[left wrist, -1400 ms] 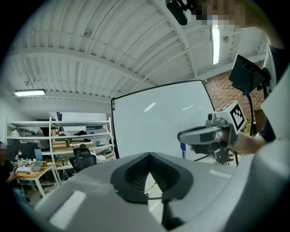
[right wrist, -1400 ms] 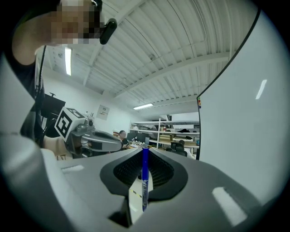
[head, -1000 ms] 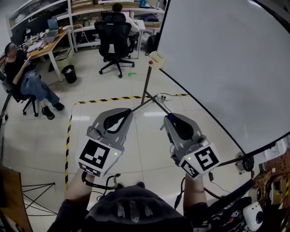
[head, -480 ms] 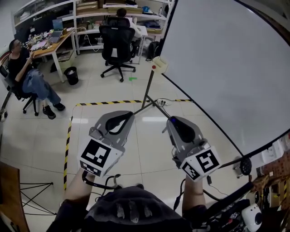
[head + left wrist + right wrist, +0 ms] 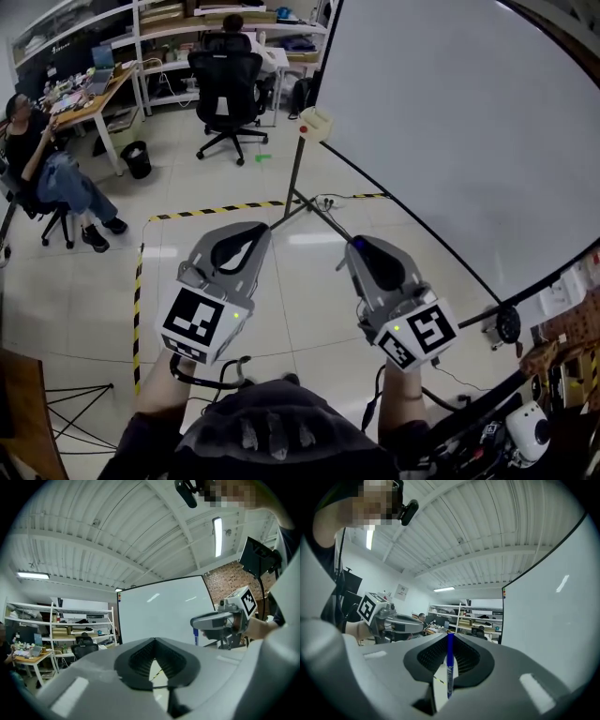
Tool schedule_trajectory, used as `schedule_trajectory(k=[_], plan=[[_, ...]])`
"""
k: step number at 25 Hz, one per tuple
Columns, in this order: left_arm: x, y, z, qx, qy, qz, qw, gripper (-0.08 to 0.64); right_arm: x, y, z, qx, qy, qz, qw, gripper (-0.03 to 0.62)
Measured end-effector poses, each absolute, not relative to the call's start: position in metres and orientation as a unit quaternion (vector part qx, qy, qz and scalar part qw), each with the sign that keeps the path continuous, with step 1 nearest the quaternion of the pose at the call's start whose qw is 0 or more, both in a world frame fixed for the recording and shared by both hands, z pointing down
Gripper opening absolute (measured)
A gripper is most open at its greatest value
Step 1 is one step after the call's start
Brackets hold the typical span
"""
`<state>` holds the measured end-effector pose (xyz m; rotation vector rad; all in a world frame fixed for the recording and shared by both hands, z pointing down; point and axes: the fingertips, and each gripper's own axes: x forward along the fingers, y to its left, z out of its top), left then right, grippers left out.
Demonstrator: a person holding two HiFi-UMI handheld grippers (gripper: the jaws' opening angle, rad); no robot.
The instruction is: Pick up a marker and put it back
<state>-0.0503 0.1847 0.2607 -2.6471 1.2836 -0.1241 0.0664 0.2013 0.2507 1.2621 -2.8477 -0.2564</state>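
An open workshop with a pale tiled floor (image 5: 84, 291), a line of yellow and black tape (image 5: 220, 208) across it, and a ribbed white ceiling (image 5: 487, 531) overhead.

The marker (image 5: 450, 665) is blue and sits in the right tongs (image 5: 450, 637), upright between the two black ribbed pads (image 5: 466, 657), which are closed against it from both sides. Its cap end pokes up just past the tips, and the printed barrel runs down through the gap below. In the head view only the blue tip (image 5: 354, 246) shows, at the front of the right tongs (image 5: 356, 249). In the left gripper view a short blue piece (image 5: 195, 637) hangs under their nose.

The left tongs (image 5: 155, 640) are closed with nothing in them: the tips meet in a point, and only floor shows through the opening behind. In the head view the left tongs (image 5: 262, 231) are held level beside the right pair, the two a little apart and both pointing away from the person.

A large whiteboard (image 5: 450, 122) stands just to the right of the right tongs, blank, on a dark stand (image 5: 295, 173), with a small pale tray (image 5: 314, 122) at its near corner.

Further back are a black office chair (image 5: 225, 84), a wooden desk (image 5: 84, 98) with a seated person (image 5: 42, 159) beside it, a black bin (image 5: 137, 157) and white shelves (image 5: 169, 14) along the wall.
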Motion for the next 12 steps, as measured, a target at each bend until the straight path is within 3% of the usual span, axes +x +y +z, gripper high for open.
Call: schedule_trajectory(k=[12], plan=[[-0.026, 0.185, 0.266, -0.906, 0.412, -0.041, 0.093, 0.006, 0.097, 0.210, 0.254, 0.436, -0.897, -0.074, 0.005, 0.038]])
